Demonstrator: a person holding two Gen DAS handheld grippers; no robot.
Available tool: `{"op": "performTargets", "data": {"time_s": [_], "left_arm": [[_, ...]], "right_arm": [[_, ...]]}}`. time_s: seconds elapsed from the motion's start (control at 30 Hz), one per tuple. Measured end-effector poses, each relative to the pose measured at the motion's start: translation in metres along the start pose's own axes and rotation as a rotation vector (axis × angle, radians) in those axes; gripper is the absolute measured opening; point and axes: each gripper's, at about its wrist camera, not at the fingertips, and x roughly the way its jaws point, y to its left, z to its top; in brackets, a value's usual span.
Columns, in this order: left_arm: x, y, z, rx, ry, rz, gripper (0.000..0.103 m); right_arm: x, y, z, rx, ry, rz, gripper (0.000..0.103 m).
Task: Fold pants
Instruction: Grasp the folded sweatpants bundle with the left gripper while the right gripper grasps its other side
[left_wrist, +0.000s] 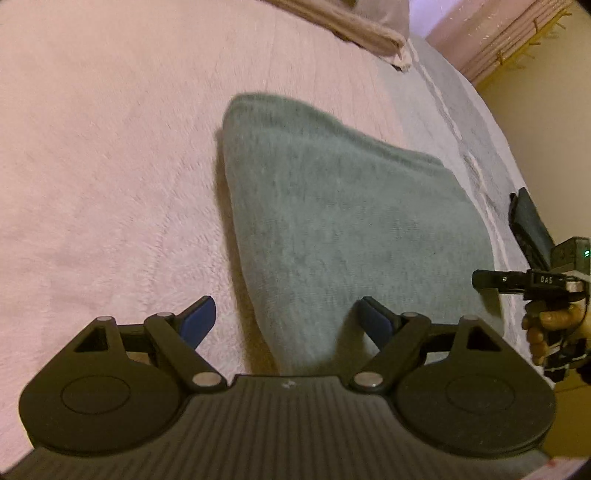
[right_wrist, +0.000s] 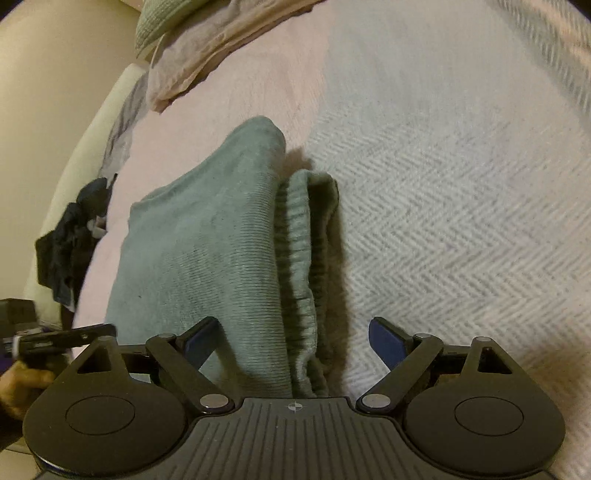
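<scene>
The green pants (left_wrist: 332, 221) lie folded into a thick stack on the bed. In the right wrist view their ribbed waistband (right_wrist: 299, 229) runs along the right side of the pants (right_wrist: 207, 258). My left gripper (left_wrist: 286, 306) is open over the stack's near left edge, one blue pad above the pink blanket and one above the cloth. My right gripper (right_wrist: 293, 325) is open too, straddling the waistband edge from above without pressing on it. Each view shows the other gripper at its side edge, held by a hand (left_wrist: 546, 332).
A pink fleece blanket (left_wrist: 110, 166) covers most of the bed, with a grey herringbone blanket (right_wrist: 461, 221) beside it. Folded beige cloth (left_wrist: 362, 33) lies at the far end. Dark clothing (right_wrist: 74, 236) sits at the bed's edge.
</scene>
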Motion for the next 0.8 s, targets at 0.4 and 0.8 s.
{"op": "performTargets", "data": {"time_s": [0.4, 0.8], "left_arm": [[0.030, 0.019, 0.018, -0.061, 0.120, -0.153, 0.084], [0.036, 0.017, 0.024, -0.034, 0.122, -0.235, 0.053]], "right_arm": [[0.002, -0.007, 0.017, 0.049, 0.074, 0.115, 0.059], [-0.007, 0.010, 0.002, 0.055, 0.014, 0.111, 0.041]]}}
